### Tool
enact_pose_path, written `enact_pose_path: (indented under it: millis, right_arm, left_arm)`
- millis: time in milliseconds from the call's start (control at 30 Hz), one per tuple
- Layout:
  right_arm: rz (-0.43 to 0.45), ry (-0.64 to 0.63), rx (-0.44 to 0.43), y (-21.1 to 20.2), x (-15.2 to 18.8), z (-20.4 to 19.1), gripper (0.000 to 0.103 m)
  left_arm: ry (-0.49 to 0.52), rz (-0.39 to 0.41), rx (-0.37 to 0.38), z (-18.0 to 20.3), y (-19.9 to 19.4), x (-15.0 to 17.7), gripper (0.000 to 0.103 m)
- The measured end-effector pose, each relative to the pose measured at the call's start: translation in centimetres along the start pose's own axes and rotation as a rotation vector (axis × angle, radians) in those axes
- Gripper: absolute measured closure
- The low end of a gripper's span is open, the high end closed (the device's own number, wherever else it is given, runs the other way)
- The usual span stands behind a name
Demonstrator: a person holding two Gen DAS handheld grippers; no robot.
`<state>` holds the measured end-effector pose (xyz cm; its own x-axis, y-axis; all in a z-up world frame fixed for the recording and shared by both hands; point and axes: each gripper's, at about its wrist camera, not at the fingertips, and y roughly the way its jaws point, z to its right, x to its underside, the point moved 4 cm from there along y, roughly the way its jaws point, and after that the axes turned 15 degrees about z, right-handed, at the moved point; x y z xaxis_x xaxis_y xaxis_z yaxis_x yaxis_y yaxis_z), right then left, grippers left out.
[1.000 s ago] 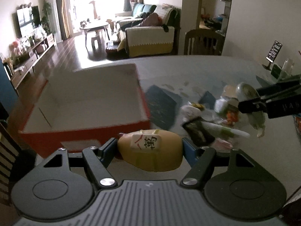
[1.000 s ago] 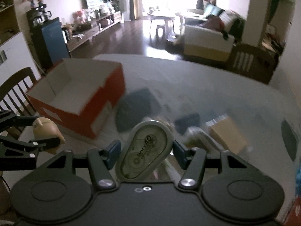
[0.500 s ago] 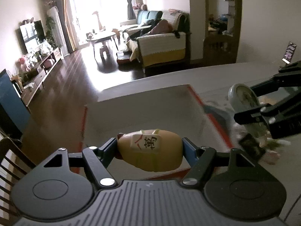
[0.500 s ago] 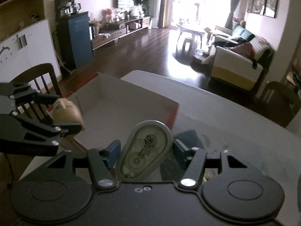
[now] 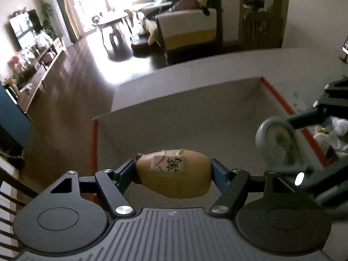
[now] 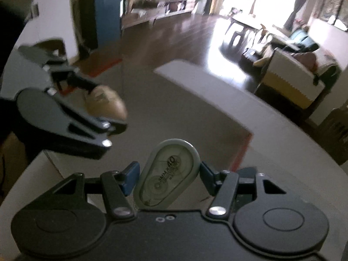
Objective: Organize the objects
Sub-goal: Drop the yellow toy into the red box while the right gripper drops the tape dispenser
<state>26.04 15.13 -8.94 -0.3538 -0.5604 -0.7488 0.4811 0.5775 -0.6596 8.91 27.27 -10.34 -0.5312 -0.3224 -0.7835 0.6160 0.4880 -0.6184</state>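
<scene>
The left gripper (image 5: 173, 170) is clamped on a tan toy (image 5: 174, 175), its blue pads (image 5: 218, 174) pressed to the toy's two sides; a white label with a black character faces up. The toy hangs over the open box (image 5: 195, 117), near the box's near edge and toward its left wall. The box has red outer edges and a pale, bare floor, and it sits at the table's (image 5: 304, 65) left edge, with dark wood floor beyond. The right gripper (image 6: 168, 175) is closed on a grey tape dispenser (image 6: 167, 174), held upright with its rounded end up and the print "5MM x 40" showing. In the left view the dispenser (image 5: 280, 143) hangs over the box's right edge, blurred. In the right view the left gripper and toy (image 6: 106, 104) are up and to the left, above the box interior (image 6: 184, 117). A heap of small items (image 5: 328, 134) lies on the table just outside the box's right wall.
</scene>
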Motion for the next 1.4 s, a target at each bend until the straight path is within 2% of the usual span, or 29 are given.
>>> enact_pose_path:
  millis: [200, 367, 600, 867, 1067, 1233, 1400]
  right_arm:
    - [-0.074, -0.018, -0.010, 3.5, 1.2, -1.2, 0.044]
    - [-0.146, 0.014, -0.023, 5.4, 2.5, -1.2, 0.044]
    - [-0.206, 0.017, -0.035, 5.9, 3.6, -1.4, 0.044]
    - [-0.258, -0.010, -0.045, 6.6, 3.7, -1.8, 0.043]
    - [-0.261, -0.033, -0.041, 6.1, 3.7, -2.1, 0.040]
    - [-0.223, -0.030, -0.036, 4.9, 3.2, -2.1, 0.034]
    - [-0.178, 0.008, -0.034, 3.7, 2.0, -1.6, 0.032]
  left_arm:
    - [0.006, -0.091, 0.004, 0.0, 3.8, 0.7, 0.029]
    - [0.005, -0.175, 0.011, 0.0, 6.0, 2.0, 0.029]
    - [-0.013, -0.271, 0.037, -0.6, 7.3, 3.0, 0.029]
    - [-0.014, -0.328, 0.047, -0.5, 7.6, 3.3, 0.028]
    - [-0.018, -0.324, 0.049, -0.7, 7.0, 3.2, 0.028]
    - [-0.013, -0.283, 0.045, -0.1, 6.3, 2.9, 0.027]
    - [-0.028, -0.248, 0.039, -1.4, 5.3, 2.8, 0.027]
